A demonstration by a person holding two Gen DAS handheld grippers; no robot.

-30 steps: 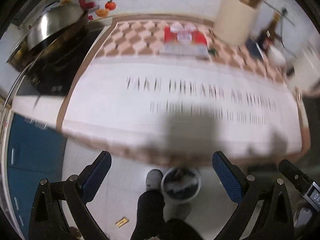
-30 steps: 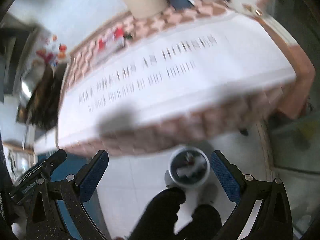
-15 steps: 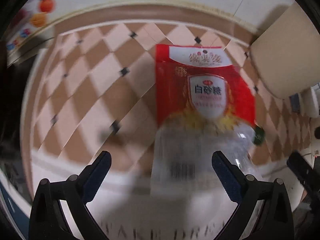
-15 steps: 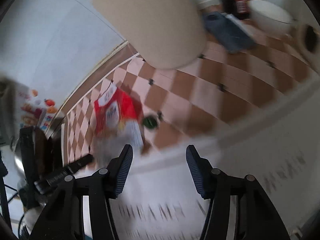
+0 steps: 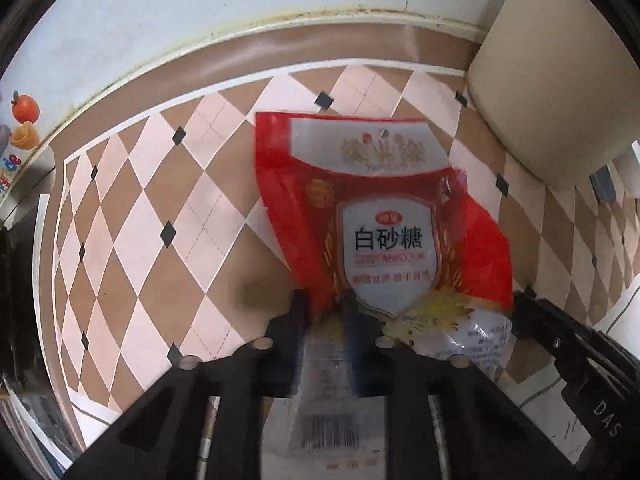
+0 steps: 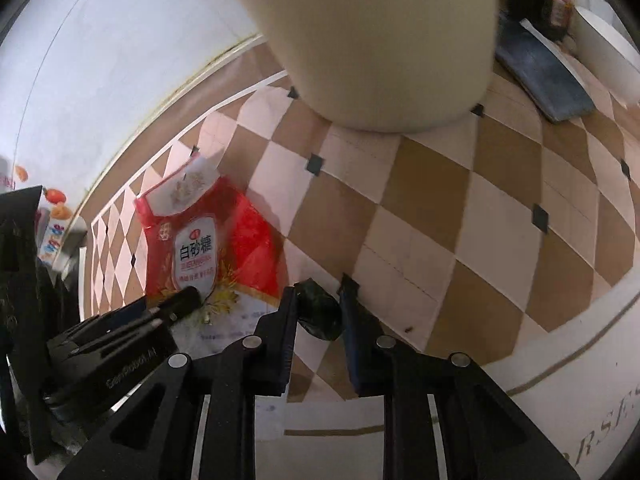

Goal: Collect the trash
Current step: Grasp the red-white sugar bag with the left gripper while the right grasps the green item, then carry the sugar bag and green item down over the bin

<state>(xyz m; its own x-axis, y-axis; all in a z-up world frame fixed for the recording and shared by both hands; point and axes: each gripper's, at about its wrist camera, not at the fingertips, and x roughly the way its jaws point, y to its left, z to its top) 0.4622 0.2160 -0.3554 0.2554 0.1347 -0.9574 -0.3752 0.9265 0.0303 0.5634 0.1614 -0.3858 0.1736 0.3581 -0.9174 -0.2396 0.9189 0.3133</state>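
Note:
A red and clear sugar bag (image 5: 384, 236) lies on the checkered tablecloth (image 5: 152, 216); it also shows in the right wrist view (image 6: 200, 248). My left gripper (image 5: 324, 304) has its fingers closed on the bag's near clear edge. My right gripper (image 6: 320, 292) has its fingers closed around a small dark green crumpled scrap (image 6: 320, 308) on the cloth, just right of the bag. The left gripper's body (image 6: 120, 340) shows at the left of the right wrist view.
A large cream cylindrical container (image 6: 380, 40) stands right behind the scrap and right of the bag (image 5: 560, 92). A blue cloth (image 6: 540, 76), a dark bottle (image 6: 556, 0) and a white bowl (image 6: 608, 44) sit at the back right. The wall runs along the table's far edge.
Both grippers moved from above the floor bin to the table's back. The left closed on the sugar bag. The right closed around the dark green scrap.

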